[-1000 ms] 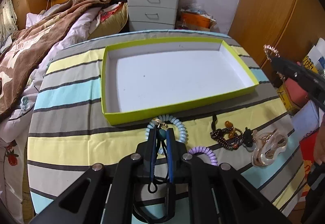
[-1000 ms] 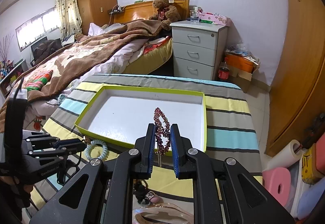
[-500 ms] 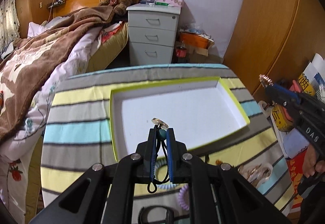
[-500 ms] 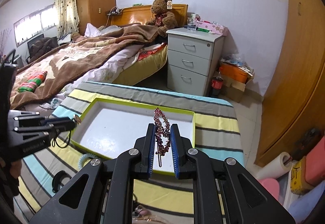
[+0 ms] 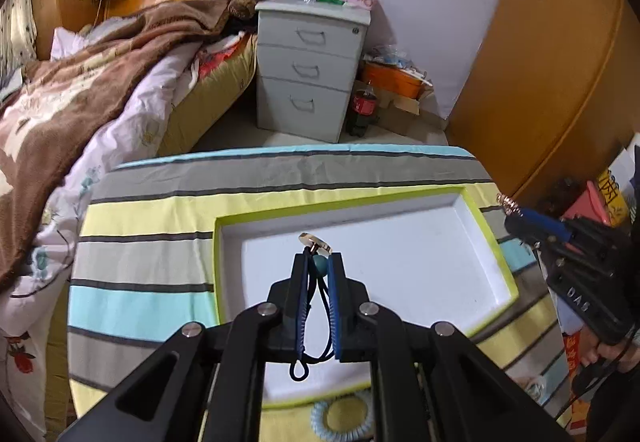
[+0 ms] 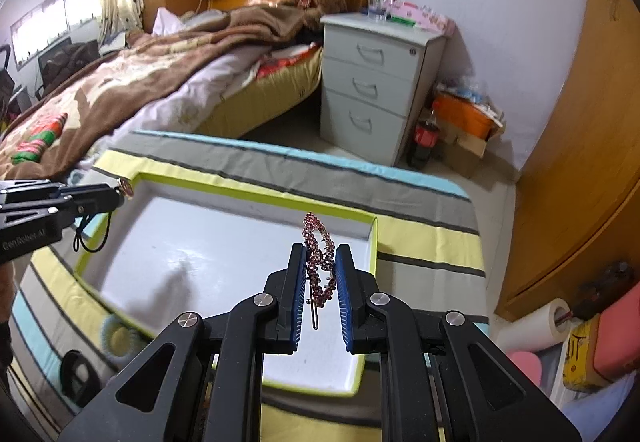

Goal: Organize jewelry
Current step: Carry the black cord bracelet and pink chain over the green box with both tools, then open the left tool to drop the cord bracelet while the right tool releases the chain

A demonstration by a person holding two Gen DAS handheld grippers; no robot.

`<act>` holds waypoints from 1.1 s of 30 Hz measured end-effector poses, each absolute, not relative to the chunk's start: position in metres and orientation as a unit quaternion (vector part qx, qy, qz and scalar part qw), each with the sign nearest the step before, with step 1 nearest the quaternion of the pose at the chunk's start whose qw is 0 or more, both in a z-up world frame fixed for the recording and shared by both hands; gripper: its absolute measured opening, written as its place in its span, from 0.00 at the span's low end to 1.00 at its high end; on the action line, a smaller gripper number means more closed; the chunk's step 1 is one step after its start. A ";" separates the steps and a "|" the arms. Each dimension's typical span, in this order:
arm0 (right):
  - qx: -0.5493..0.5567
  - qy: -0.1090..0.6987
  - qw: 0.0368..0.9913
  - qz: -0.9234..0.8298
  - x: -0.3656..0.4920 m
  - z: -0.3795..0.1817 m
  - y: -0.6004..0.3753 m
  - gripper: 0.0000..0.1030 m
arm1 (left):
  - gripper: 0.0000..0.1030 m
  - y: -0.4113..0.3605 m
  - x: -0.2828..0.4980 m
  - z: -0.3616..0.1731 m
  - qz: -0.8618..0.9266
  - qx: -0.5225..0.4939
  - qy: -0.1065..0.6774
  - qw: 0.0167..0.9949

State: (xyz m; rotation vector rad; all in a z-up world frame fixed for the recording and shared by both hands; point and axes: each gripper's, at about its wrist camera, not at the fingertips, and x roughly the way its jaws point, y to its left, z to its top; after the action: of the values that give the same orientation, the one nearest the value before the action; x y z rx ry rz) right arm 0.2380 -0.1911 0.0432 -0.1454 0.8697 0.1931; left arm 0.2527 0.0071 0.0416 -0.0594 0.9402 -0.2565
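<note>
Hair tie (image 5: pixel 318 270) pinched in left gripper (image 5: pixel 318 262), hair clip (image 6: pixel 320 254) clamped in right gripper (image 6: pixel 320 260); both lifted off tabletop, now over tray (image 5: pixel 420 242). Drop-off looks next.

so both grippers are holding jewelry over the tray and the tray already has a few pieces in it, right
Not quite: the tray is still empty, as the right wrist view shows. The left gripper holds a black hair tie and the right gripper a red rhinestone clip, both over it.
</note>
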 end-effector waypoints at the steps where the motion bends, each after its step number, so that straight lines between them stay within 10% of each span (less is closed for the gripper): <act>1: -0.072 0.426 0.897 0.094 0.243 0.039 -0.191 0.15 | 0.10 0.007 0.257 0.038 -0.120 -0.032 0.454 0.882; 33: -0.125 0.478 0.864 0.099 0.284 -0.021 -0.174 0.15 | 0.15 0.009 0.303 -0.024 -0.086 -0.039 0.503 0.859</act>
State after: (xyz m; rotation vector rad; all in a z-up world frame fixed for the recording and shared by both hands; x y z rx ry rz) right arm 0.2841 -0.1738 -0.0211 -0.2628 1.0026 0.2072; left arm 0.3032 0.0091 -0.0235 -0.0824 1.0572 -0.1796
